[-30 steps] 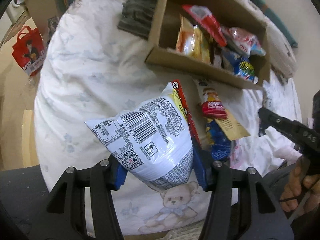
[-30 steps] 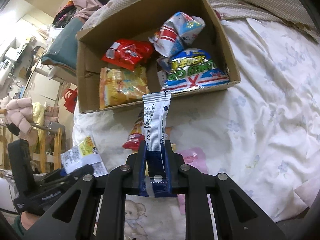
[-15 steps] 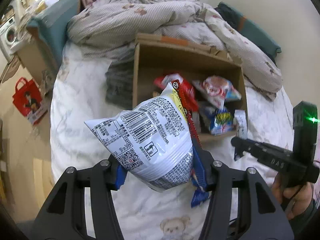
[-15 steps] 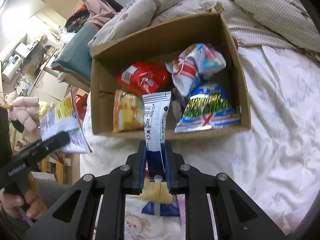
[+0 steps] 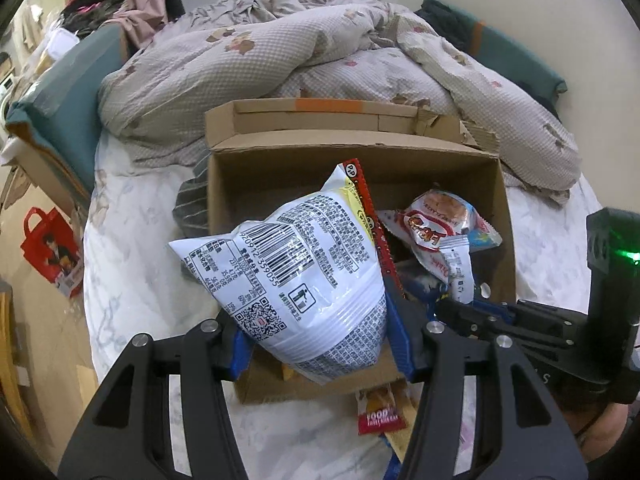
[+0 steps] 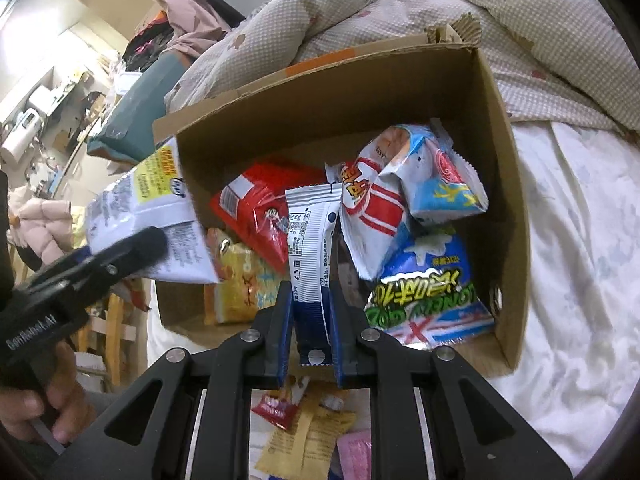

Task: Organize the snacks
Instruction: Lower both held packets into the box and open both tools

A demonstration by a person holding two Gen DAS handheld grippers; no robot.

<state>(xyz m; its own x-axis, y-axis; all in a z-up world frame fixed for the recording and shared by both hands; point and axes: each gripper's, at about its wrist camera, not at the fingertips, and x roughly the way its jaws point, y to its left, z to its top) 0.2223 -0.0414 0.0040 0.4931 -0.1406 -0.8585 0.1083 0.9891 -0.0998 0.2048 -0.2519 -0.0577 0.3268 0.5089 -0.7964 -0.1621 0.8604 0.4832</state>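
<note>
My left gripper [image 5: 320,340] is shut on a white snack bag [image 5: 304,280] with a barcode, held over the left part of the open cardboard box [image 5: 352,152]. The bag also shows in the right wrist view [image 6: 152,216]. My right gripper [image 6: 310,328] is shut on a narrow white and blue packet [image 6: 310,248], held above the near edge of the box [image 6: 504,184]. The box holds a red bag [image 6: 256,208], a yellow bag [image 6: 240,284], a red-white-blue bag [image 6: 400,184] and a green-lettered bag [image 6: 428,296].
The box sits on a white sheet [image 6: 580,240] with a rumpled checked duvet [image 5: 304,52] behind it. Loose snacks [image 6: 304,428] lie on the sheet in front of the box. A red bag [image 5: 52,248] stands on the floor at left.
Both grippers have moved forward toward the box with their packets. They now hang over its opening, closer to the snacks inside.
</note>
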